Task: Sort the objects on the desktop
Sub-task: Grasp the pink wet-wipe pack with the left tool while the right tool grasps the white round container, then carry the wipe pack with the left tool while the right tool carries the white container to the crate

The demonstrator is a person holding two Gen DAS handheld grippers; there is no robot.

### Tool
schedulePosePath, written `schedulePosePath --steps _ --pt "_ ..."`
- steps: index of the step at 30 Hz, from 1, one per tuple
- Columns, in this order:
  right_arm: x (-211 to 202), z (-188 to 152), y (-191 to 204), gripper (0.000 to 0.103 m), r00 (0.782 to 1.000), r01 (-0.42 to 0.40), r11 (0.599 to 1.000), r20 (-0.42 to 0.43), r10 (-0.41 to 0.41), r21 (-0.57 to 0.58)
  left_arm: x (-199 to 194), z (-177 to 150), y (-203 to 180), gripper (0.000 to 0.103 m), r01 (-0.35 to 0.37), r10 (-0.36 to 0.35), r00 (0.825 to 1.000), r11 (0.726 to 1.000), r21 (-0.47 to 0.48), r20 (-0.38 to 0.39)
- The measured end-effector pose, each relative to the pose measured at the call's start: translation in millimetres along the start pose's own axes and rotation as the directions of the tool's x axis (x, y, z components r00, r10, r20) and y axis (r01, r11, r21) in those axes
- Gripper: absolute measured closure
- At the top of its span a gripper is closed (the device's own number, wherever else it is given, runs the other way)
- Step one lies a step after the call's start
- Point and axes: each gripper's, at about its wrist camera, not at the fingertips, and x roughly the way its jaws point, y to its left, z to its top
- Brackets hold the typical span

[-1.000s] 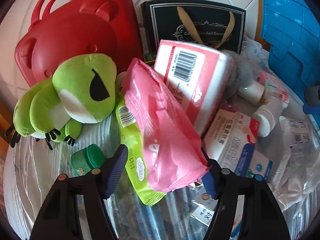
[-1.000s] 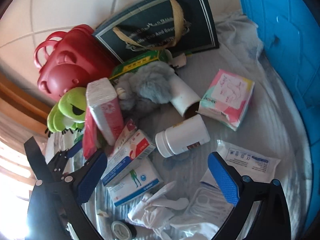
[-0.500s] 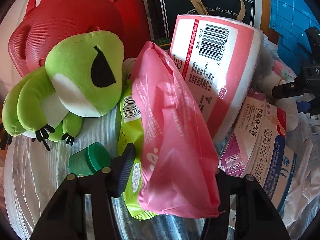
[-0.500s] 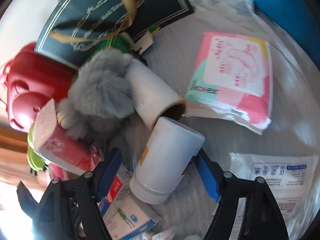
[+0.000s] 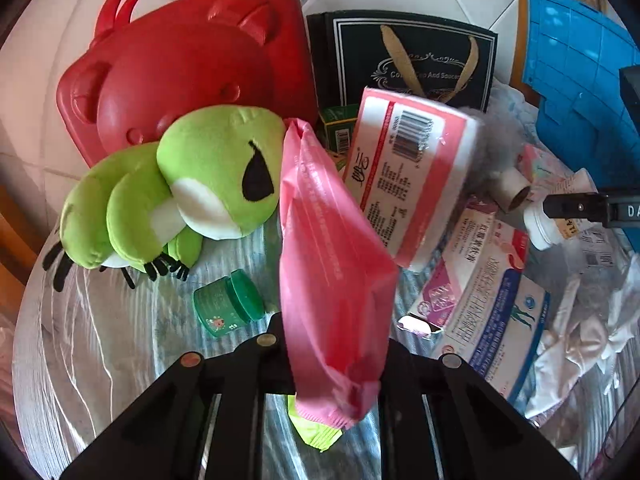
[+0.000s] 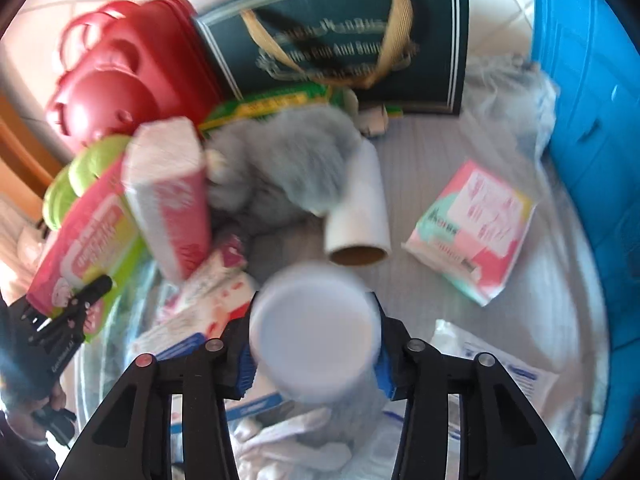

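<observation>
My left gripper [image 5: 334, 344] is shut on a pink wipes pack [image 5: 332, 256], with a green pack [image 5: 316, 434] caught behind it; both are lifted above the table. My right gripper [image 6: 316, 346] is shut on a white bottle [image 6: 316, 336], held up with its round end toward the camera. The pink pack [image 6: 76, 248] and the left gripper [image 6: 52, 332] also show in the right wrist view. A green frog plush [image 5: 188, 192] lies left of the pink pack, with a small green jar [image 5: 228, 304] below it.
A red bear-shaped case [image 5: 188, 64] and a dark gift bag [image 5: 412, 64] stand at the back. A blue crate [image 6: 592, 160] stands right. A tissue pack [image 5: 408, 168], a grey plush [image 6: 288, 160], a cardboard tube [image 6: 360, 216], a pastel pack [image 6: 476, 228] and medicine boxes [image 5: 480, 296] crowd the table.
My left gripper closed on the pink pack and lifted it. My right gripper closed on the white bottle and raised it off the table, tipping it end-on.
</observation>
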Motion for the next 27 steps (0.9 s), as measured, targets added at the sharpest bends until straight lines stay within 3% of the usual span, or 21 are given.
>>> schedulePosePath --steps 10,17,21,24,27 --pt "-59.1 -7.7 16.8 0.058 0.992 -0.077 0.997 0.095 0.078 -0.017 -70.1 -4.6 -25.1 0.091 -0.012 0.005 0.995 0.998 0.067 0.096" --pt "-136.3 -14.7 25.9 0.057 0.964 -0.119 0.992 0.236 0.126 -0.041 -124.6 10.5 -45.6 0.091 -0.01 -0.014 0.98 0.993 0.119 0.199" --pt "-200.3 -23.4 33.2 0.057 0.927 -0.108 0.992 0.355 0.122 -0.058 -163.8 27.9 -66.2 0.091 0.021 -0.074 0.954 0.983 0.182 0.291" --pt "-247.8 -35.0 31.3 0.057 0.893 -0.091 0.995 0.439 0.098 -0.037 -194.2 41.8 -89.8 0.091 0.061 -0.152 0.922 0.965 0.254 0.357" --pt "-299.8 -53.0 24.0 0.057 0.853 -0.046 0.999 0.521 0.037 0.004 -219.5 58.5 -123.6 0.091 0.132 -0.265 0.878 0.934 0.331 0.399"
